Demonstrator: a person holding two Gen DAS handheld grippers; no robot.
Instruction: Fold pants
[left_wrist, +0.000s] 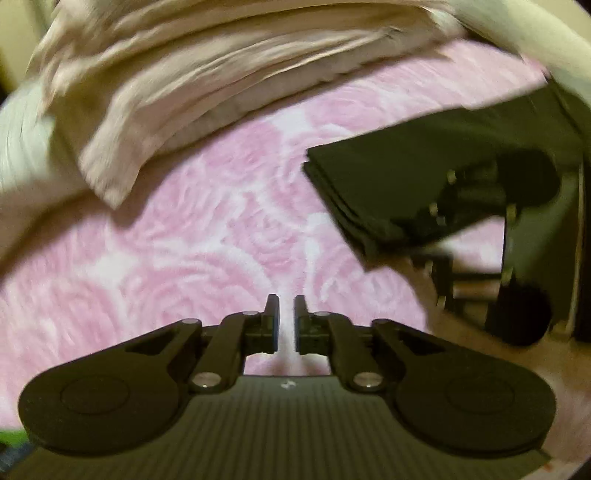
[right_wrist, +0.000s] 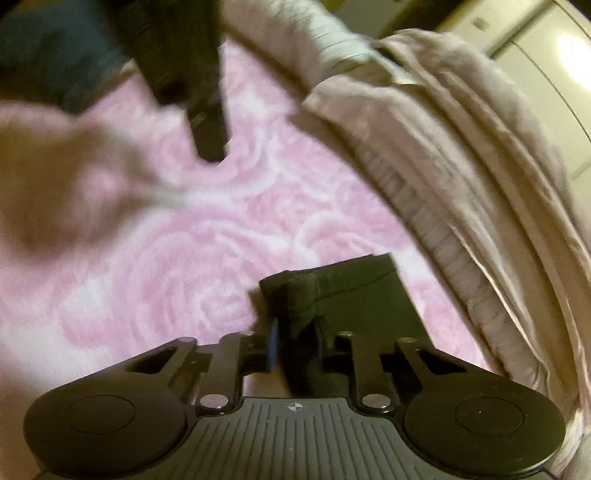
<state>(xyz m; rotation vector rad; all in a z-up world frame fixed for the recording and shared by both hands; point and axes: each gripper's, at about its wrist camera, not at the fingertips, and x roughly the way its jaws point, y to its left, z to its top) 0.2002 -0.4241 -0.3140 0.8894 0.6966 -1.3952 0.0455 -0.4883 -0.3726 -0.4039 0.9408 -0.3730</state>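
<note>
A folded dark pair of pants (left_wrist: 388, 177) hangs a little above the pink rose-patterned blanket (left_wrist: 221, 229) at the right of the left wrist view. My right gripper (left_wrist: 443, 210) is clamped on its near edge. In the right wrist view my right gripper (right_wrist: 295, 325) is shut on a bunched corner of those dark pants (right_wrist: 362, 295), which stretch forward and to the right of the fingers. My left gripper (left_wrist: 286, 306) hovers over bare blanket, its jaws nearly together with nothing between them. It also shows blurred as the dark left gripper (right_wrist: 208, 140) at the top of the right wrist view.
A pile of folded beige garments (left_wrist: 184, 81) lies along the far side of the blanket; in the right wrist view the beige pile (right_wrist: 461, 166) runs down the right. A blurred hand (right_wrist: 55, 177) fills the left. Pale bedding (left_wrist: 18, 147) borders the blanket.
</note>
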